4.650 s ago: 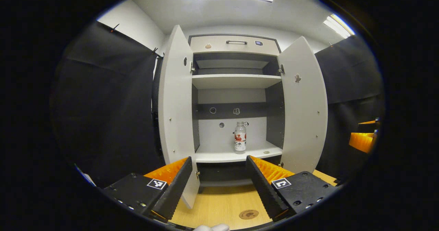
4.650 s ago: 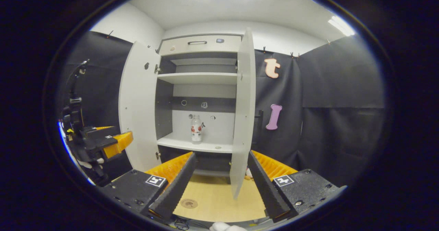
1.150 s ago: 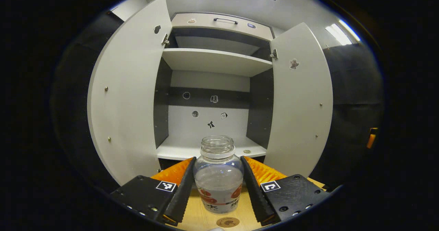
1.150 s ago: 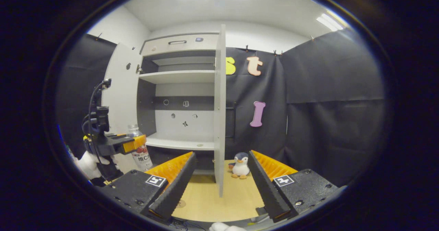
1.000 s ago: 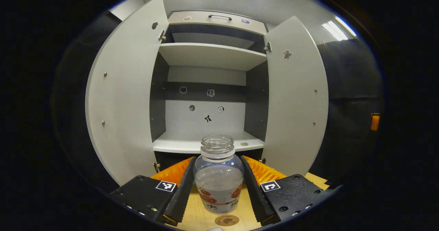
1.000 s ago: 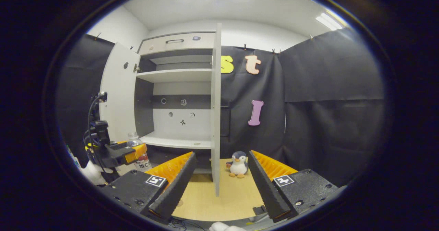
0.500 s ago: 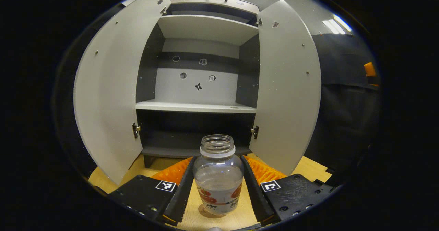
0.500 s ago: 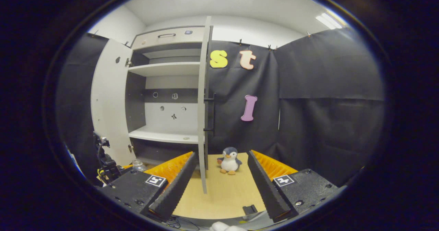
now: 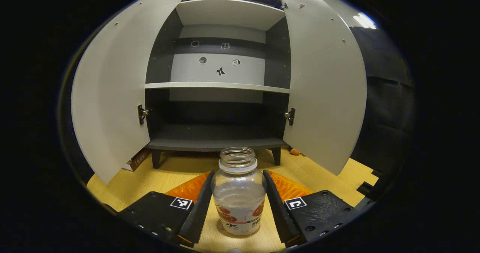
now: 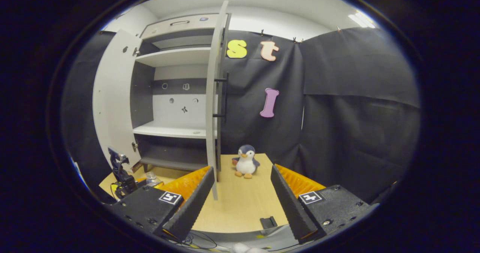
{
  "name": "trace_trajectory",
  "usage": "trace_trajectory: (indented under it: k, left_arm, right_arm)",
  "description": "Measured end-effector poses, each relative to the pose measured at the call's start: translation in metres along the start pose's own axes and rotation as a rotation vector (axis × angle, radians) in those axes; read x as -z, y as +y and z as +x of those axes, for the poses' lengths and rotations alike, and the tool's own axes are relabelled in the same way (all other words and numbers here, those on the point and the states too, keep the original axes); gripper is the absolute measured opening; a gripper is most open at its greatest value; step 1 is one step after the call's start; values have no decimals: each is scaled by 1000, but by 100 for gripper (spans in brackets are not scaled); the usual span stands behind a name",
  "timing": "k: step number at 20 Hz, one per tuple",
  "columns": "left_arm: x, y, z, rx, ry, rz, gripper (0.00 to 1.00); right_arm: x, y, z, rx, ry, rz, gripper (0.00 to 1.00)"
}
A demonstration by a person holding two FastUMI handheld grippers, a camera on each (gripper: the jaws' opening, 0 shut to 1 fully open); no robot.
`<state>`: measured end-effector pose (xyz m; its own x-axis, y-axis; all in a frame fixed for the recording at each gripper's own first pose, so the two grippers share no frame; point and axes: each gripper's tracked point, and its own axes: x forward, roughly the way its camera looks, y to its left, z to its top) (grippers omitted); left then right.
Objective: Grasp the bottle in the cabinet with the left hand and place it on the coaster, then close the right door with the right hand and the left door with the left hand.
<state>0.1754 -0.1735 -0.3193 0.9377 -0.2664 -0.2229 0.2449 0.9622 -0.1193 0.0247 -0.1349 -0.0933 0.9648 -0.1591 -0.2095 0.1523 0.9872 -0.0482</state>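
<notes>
One cabinet (image 9: 217, 95) stood at the back edge of the wooden desk (image 10: 240, 204), its two doors swung wide: the left door (image 9: 108, 91) and the right door (image 9: 324, 84), each hanging on its hinge. Inside, two pale shelves crossed the dark interior, with a dark bottom board under them, and nothing stood on any of them that I could make out. On the desk, just right of the right door's edge, sat one plush penguin (image 10: 245, 162), upright and facing out.

Two claws were in the booth. The left claw (image 9: 239, 202) was clamped on the one bottle (image 9: 239, 195), both fingers pressed to its sides; the bottle stood upright, capless, low over the desk near its front edge. Whether its base rested on a coaster I could not tell. The right claw (image 10: 240, 198) hung with its fingers apart, nothing between them, above the front edge of the desk.
</notes>
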Motion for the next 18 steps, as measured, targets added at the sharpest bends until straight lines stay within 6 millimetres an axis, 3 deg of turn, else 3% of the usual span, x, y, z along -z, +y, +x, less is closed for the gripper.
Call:
trace_trajectory:
  k: [5, 7, 8, 10, 13, 18]
  left_arm:
    - [21, 3, 13, -16, -7, -1, 75]
    - [18, -1, 15, 1, -48, -1, 78]
    - [20, -3, 11, 2, -43, -5, 74]
    - [21, -5, 8, 8, -63, 24, 79]
    - [21, -8, 4, 9, -69, 39, 71]
    - [29, -11, -2, 17, -42, 52, 79]
  right_arm:
    - [9, 6, 4, -8, 7, -41, 99]
    - [12, 10, 5, -18, 18, -48, 99]
    - [15, 11, 5, -19, 24, -56, 99]
    - [19, 10, 4, -21, 34, -70, 99]
    - [20, 11, 0, -28, 38, -82, 99]
    - [16, 12, -5, -34, 23, -87, 99]
